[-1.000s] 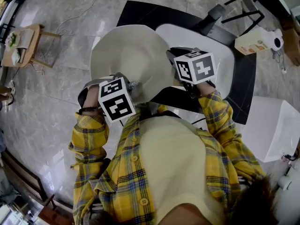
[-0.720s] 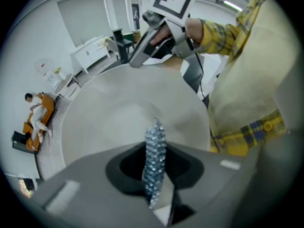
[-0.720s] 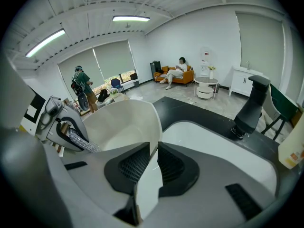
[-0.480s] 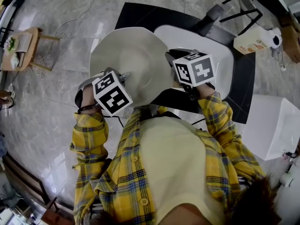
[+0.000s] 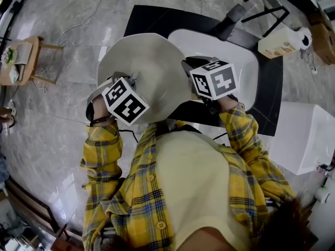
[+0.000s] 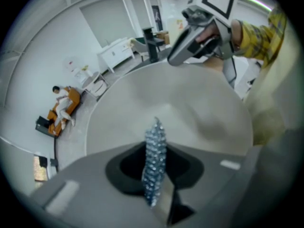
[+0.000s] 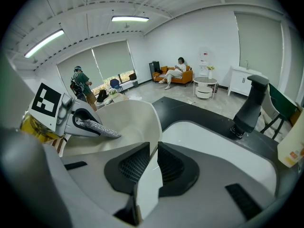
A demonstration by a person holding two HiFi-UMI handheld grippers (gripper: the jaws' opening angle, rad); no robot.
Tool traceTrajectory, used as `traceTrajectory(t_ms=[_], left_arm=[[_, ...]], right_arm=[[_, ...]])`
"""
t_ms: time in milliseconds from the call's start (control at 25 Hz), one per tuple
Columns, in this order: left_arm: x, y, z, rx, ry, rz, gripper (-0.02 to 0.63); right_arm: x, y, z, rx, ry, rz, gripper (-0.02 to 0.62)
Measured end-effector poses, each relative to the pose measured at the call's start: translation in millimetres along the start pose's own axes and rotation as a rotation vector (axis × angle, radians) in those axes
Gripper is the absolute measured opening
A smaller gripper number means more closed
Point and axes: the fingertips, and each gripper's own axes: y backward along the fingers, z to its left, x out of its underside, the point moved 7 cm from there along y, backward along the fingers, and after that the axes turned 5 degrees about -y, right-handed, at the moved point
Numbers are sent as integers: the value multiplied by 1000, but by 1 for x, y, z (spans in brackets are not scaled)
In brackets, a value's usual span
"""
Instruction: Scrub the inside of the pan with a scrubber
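Observation:
A pale cream pan (image 5: 149,67) is held tilted over the edge of a black counter. My right gripper (image 5: 186,68) is shut on the pan's rim (image 7: 151,146), which runs between its jaws in the right gripper view. My left gripper (image 5: 133,80) is shut on a silvery steel scrubber (image 6: 154,161) whose tip points into the pan's inside (image 6: 185,110). In the right gripper view the scrubber (image 7: 102,129) sticks out of the left gripper (image 7: 92,125) over the pan's hollow (image 7: 121,118). The left gripper view shows the right gripper (image 6: 175,60) at the pan's far rim.
A white sink basin (image 5: 238,54) sits in the black counter (image 5: 157,14), with a dark faucet (image 7: 250,101) behind it. A cream bottle (image 5: 280,42) stands at the far right, a white box (image 5: 303,140) at the right, and a wooden stool (image 5: 23,54) at the left.
My left gripper with the scrubber has moved slightly up and left along the pan's inside. The right gripper and pan have shifted only a little.

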Motion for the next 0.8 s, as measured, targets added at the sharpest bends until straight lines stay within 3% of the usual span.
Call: traceTrajectory(t_ms=[360,560,800], left_arm=[[-7,-9,18,-85,47,-32,86],[-15,-12,28,-130,25,-32,86],[-26,-3,37,-258,-28,-72,86]], right_arm=[[0,0,1,6,-6,-2,17],[0,0,4,12,-9,-3,17],[-1,0,3,16,-21,-7,17]])
